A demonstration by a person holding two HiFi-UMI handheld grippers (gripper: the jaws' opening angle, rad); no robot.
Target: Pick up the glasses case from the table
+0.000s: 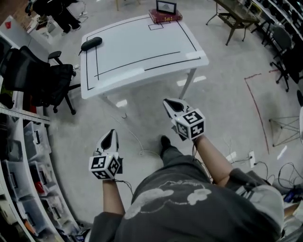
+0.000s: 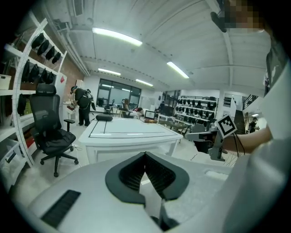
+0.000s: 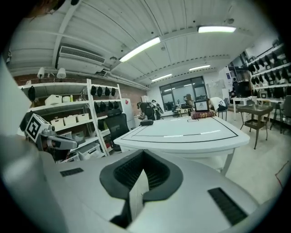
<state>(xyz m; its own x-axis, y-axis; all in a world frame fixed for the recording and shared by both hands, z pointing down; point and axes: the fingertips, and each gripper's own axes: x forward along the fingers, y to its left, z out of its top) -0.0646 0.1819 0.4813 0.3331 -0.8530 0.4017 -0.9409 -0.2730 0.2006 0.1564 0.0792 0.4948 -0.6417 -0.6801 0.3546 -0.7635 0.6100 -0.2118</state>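
Note:
The black oval glasses case (image 1: 91, 43) lies at the far left corner of the white table (image 1: 142, 52). It shows small in the left gripper view (image 2: 103, 117) and in the right gripper view (image 3: 146, 122). Both grippers hang over the floor in front of the table, well short of the case. My left gripper (image 1: 110, 133) is shut with nothing in it, its jaws meeting at the tip (image 2: 145, 155). My right gripper (image 1: 169, 103) is closer to the table's front edge, with its jaws also together and empty (image 3: 143, 153).
A stack of books (image 1: 164, 17) with a small frame (image 1: 166, 6) sits at the table's far edge. A black office chair (image 1: 33, 78) stands left of the table, beside shelves with bins (image 1: 19, 156). Cables and a power strip (image 1: 251, 158) lie on the floor at right.

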